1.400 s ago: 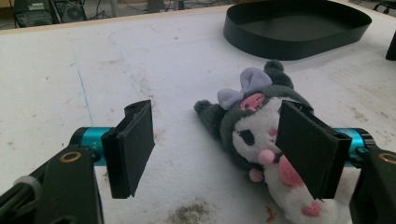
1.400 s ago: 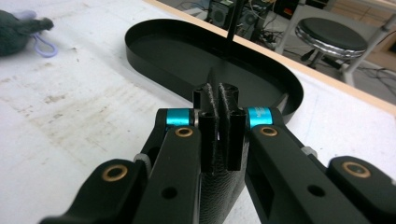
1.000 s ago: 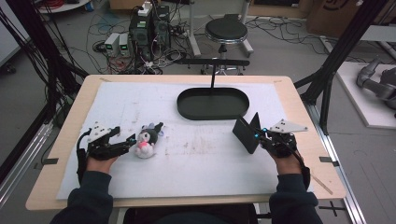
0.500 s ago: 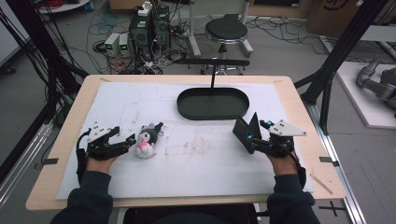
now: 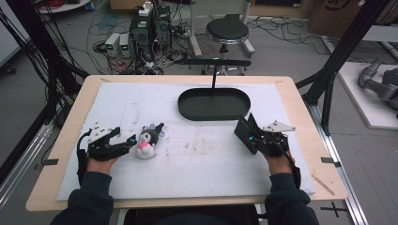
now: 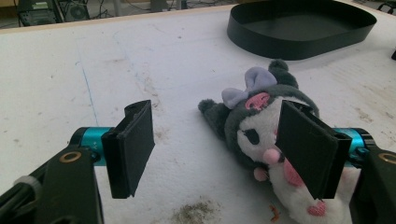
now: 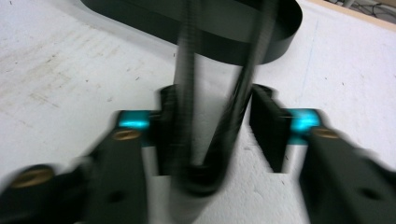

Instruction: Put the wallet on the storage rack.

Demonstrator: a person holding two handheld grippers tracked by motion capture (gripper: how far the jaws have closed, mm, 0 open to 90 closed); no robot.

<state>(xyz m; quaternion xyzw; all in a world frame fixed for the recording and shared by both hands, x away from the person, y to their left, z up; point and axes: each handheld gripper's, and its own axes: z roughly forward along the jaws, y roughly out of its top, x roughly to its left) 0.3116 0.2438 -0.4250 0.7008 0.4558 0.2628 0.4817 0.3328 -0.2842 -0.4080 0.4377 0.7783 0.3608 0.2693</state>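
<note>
Toy of grey-and-white plush w/ purple bow [image 6: 261, 126] lies on white mat [image 5: 211, 159], off-centre in released left gripper [image 5: 129, 142], so slide sideways, centre its body btwn pads, then squeeze; right gripper [image 5: 248, 131], just been closing, has a blurred black loop [image 7: 187, 93] btwn its jaws, unpinched.

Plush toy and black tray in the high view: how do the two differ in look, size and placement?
The plush toy is small and soft, grey, white and pink with a lilac bow; the black tray is much larger, a plain black oval with a low wall. The plush toy lies tipped over at the near left; the black tray sits flat, farther back near the middle. Both rest on the white mat.
</note>
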